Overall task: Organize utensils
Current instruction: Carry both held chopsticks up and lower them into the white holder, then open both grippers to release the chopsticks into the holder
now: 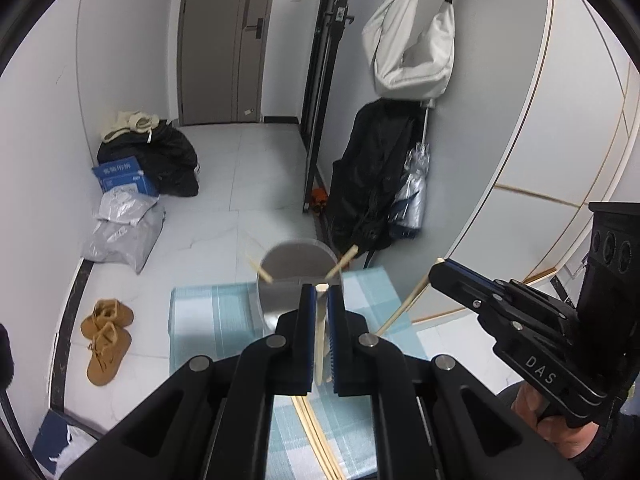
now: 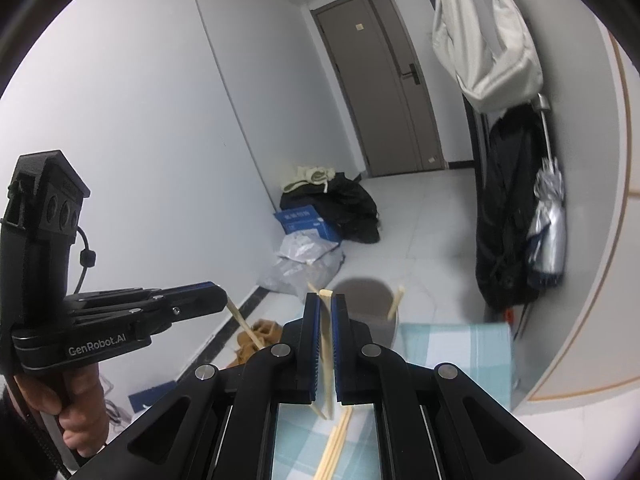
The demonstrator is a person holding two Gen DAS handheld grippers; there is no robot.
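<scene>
Left gripper (image 1: 319, 294) around chopstick (image 1: 320, 336)

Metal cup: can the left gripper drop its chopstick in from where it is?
Probably yes. The left gripper is shut on a chopstick, with the metal cup just ahead and its mouth open. Two chopsticks already lean at the rim but leave the middle free. The right gripper sits off to the side.
</scene>
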